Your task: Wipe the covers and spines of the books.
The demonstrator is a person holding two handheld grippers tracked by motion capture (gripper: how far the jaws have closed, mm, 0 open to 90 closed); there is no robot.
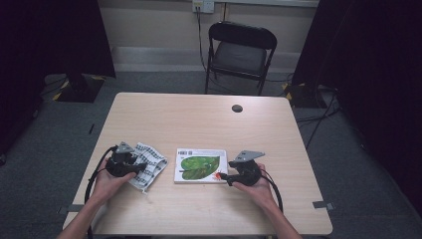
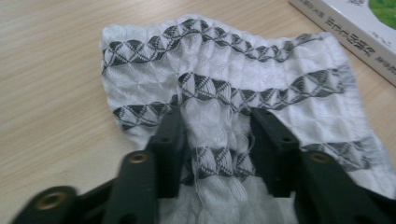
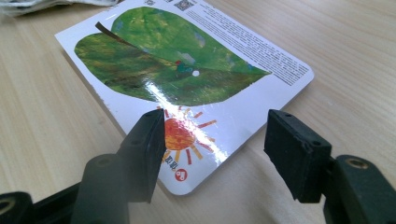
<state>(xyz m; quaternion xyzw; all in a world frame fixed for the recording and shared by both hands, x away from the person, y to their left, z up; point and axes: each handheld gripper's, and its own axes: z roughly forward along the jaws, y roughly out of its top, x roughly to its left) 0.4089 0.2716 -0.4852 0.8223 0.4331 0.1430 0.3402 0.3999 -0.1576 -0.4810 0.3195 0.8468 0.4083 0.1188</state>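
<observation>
On the near left part of the table (image 1: pixel 164 112) my left gripper (image 2: pixel 215 135) sits over the white cloth (image 2: pixel 224 79) with its grey triangle bands. Its two black jaws stand on either side of a bunched ridge of the fabric, and the cloth is gathered up between them and pressed by the pads, so I have a pinch of it at a middling width. From above, that left gripper (image 1: pixel 124 162) covers the cloth's (image 1: pixel 149 167) near left edge, and the rest of the cloth spreads out toward the book (image 1: pixel 200 166).

The book lies flat near the middle of the table, just beside the cloth, its glossy cover showing a big green leaf and a small orange sun. My right gripper (image 3: pixel 215 154) points at the book's (image 3: pixel 187 70) near corner, the one with the sun. Its jaws are apart with nothing gripped: one pad hangs over the cover by the sun, the other stands off the book's edge over bare wood. In the high view the right gripper (image 1: pixel 230 175) sits at the book's right end.

A black folding chair (image 1: pixel 239 52) stands beyond the far side of the table.
</observation>
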